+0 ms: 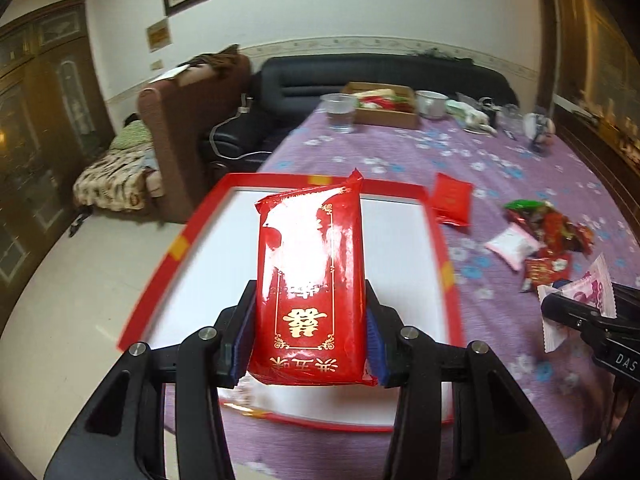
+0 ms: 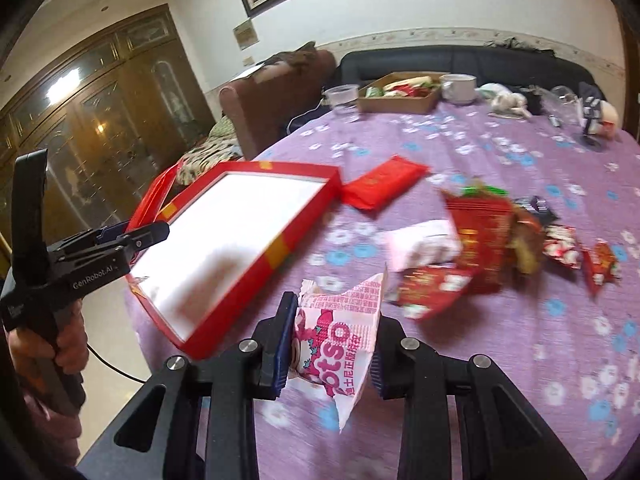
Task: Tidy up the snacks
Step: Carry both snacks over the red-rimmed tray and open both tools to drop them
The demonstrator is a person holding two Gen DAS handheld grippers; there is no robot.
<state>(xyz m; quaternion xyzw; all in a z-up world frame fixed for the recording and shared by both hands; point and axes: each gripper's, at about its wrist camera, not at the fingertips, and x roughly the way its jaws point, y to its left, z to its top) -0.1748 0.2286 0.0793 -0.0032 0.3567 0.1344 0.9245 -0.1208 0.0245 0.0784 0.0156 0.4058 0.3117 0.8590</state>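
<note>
My left gripper (image 1: 310,320) is shut on a long red packet with gold print (image 1: 312,280) and holds it above the red-rimmed tray with a white floor (image 1: 400,240). My right gripper (image 2: 334,344) is shut on a pink and white snack packet (image 2: 344,344), above the purple cloth just right of the tray (image 2: 280,248). The right gripper and its packet also show at the right edge of the left wrist view (image 1: 588,292). The left gripper shows at the left of the right wrist view (image 2: 132,236). A heap of loose red snack packets (image 2: 492,236) lies right of the tray.
A flat red packet (image 2: 380,184) lies by the tray's far corner. At the table's far end stand a cardboard box of snacks (image 2: 400,94), a clear plastic cup (image 2: 344,100), a white bowl (image 2: 460,88) and small clutter. Sofas stand beyond the table.
</note>
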